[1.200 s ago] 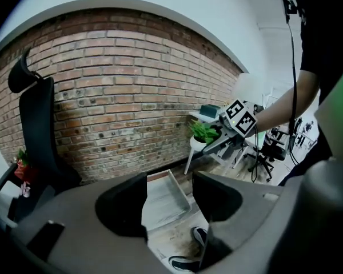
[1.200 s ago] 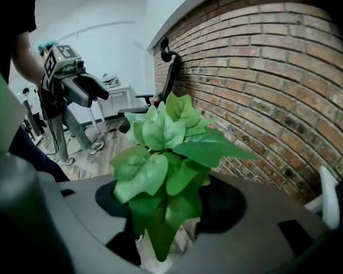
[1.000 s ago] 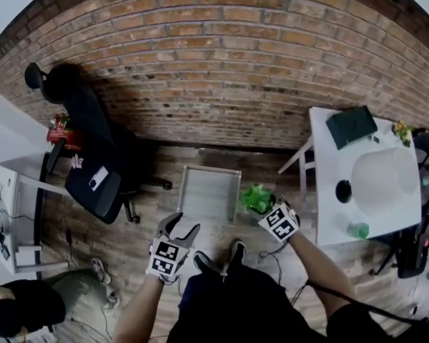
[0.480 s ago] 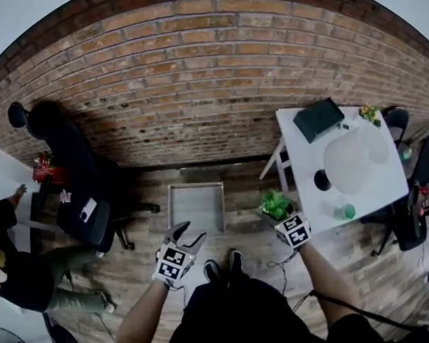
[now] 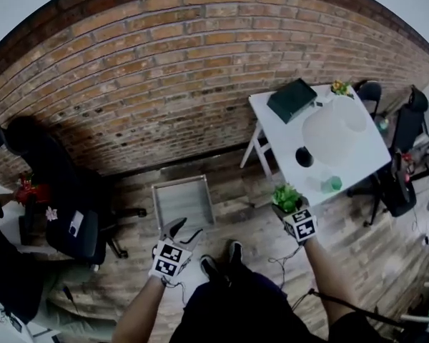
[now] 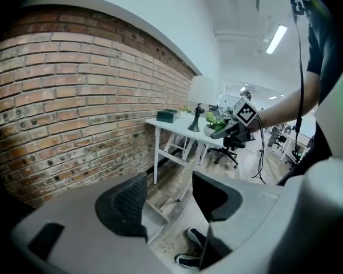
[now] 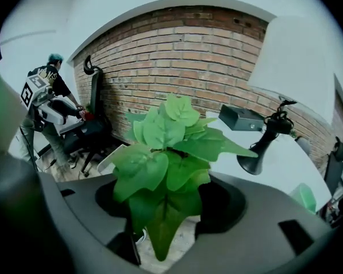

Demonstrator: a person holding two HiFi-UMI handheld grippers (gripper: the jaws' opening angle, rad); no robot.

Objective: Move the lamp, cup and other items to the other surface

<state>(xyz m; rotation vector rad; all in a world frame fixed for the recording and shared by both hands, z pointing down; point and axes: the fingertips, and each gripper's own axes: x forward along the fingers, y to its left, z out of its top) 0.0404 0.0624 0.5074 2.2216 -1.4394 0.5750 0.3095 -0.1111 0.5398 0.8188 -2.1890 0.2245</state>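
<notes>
My right gripper [image 5: 294,213] is shut on a small potted plant [image 5: 287,197] and holds it just off the near corner of the white table [image 5: 272,123]. In the right gripper view its green leaves [image 7: 171,147] fill the space between the jaws and hide the pot. On the table stand a lamp with a white shade [image 5: 334,131] and black base [image 5: 304,156], a dark green box [image 5: 292,100] and a green cup [image 5: 332,184]. My left gripper [image 5: 179,231] hangs open and empty over the wooden floor, its fingers [image 6: 126,201] apart.
A white shallow tray [image 5: 182,201] lies on the floor by the brick wall. A black office chair [image 5: 71,224] stands at the left, more chairs [image 5: 393,184] right of the table. A person [image 7: 46,104] stands far left. Small flowers [image 5: 339,87] sit on the table's far corner.
The right gripper has carried the plant up to the table's near corner. The view has swung so the table sits closer to the middle. The left gripper stays low and open.
</notes>
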